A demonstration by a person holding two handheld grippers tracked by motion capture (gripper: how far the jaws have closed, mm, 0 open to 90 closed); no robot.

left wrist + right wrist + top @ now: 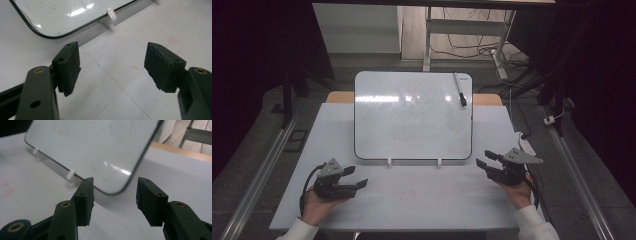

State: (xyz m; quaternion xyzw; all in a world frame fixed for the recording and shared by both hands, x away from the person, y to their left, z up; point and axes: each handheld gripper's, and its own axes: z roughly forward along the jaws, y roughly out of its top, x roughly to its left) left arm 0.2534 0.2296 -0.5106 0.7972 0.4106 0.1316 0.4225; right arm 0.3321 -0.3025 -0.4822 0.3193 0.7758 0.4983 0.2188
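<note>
Both grippers, left gripper [354, 177] and right gripper [484, 159], rest wide apart and empty near a whiteboard [412, 117]; reaching the far-right marker [460, 89] likely comes next.

White table [412, 200] at centre, its surface marked with faint seams and reddish smudges; a wooden edge [487, 99] shows along its far side. Beyond the table, pale wood-look floor [462, 37] carries a white metal desk frame [472, 27] with loose cables [472, 50] beneath. Left of the table, a metal floor rail [257, 175]; right of it, a matching rail [582, 185] and a white power strip [526, 145]. Both far sides of the room lie dark (detail unreadable).
</note>
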